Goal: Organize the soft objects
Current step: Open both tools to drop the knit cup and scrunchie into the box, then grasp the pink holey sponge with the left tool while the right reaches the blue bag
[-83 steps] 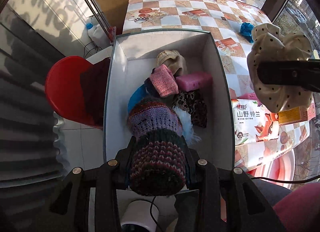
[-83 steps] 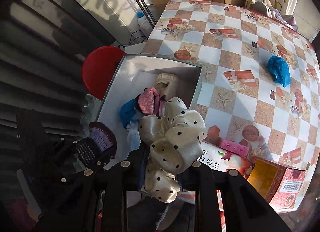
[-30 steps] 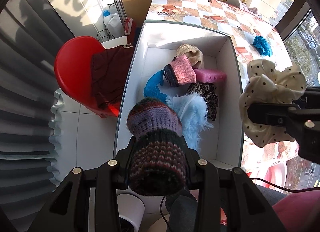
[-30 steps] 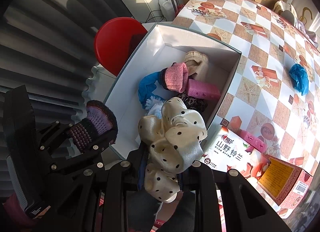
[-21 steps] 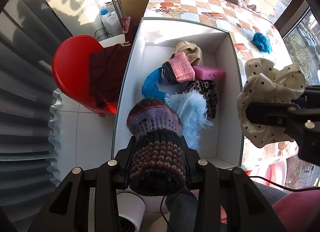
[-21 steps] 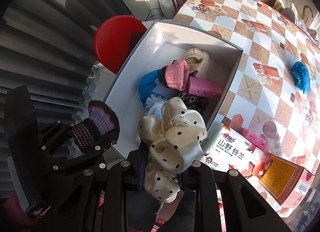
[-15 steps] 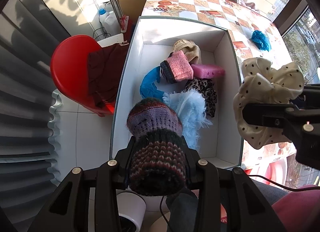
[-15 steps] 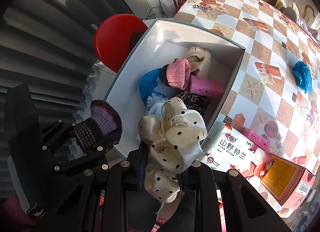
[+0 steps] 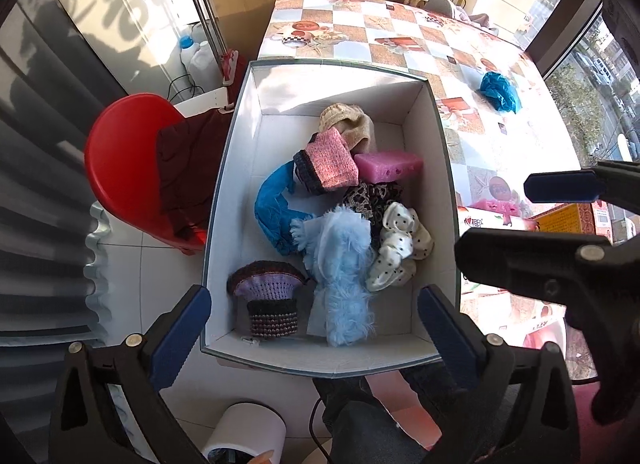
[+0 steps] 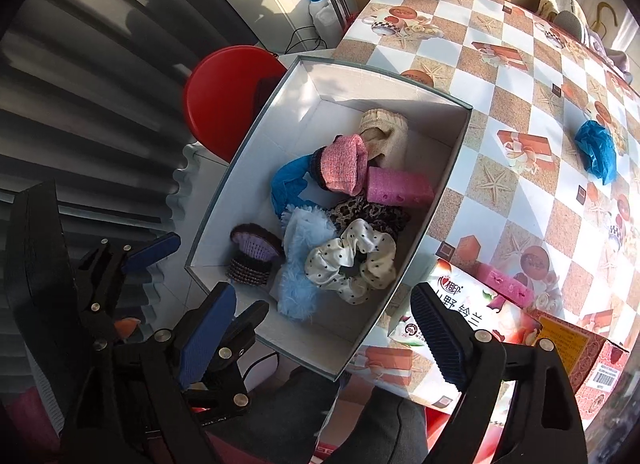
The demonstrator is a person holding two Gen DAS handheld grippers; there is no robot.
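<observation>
Jaws of both grippers have just been opening and now stand wide apart with nothing between them: left gripper [image 9: 312, 322] hangs over the near end of the white box [image 9: 236, 168], right gripper [image 10: 320, 328] over its near right corner. Knitted hat [image 9: 269, 306] lies released in the near left corner of the box, resting on the floor of the box close to the near wall. Polka-dot scrunchie [image 10: 352, 264] lies just beside it to the right, draped against the pale blue fluffy piece [image 9: 342, 268] and partly over the leopard-print item [image 9: 374, 198]. Further in: blue cloth, pink knit piece, beige knit piece, pink sponge [image 9: 390, 166], all inside the walls. Outside the box, a blue crumpled item [image 10: 596, 150] sits well apart on the checkered worktop [image 10: 500, 76], and a second pink sponge [image 10: 504, 284] lies near the printed packets; judged still to be collected. Risks: box overhangs the worktop edge toward the person, so a downward push on its near rim could tip it. The two grippers are close together; reaching across could make the jaws clash. Open jaws passing low could snag the fluffy fibres or the scrunchie and drag them out. Light, limp items may slip from a shallow pinch.
</observation>
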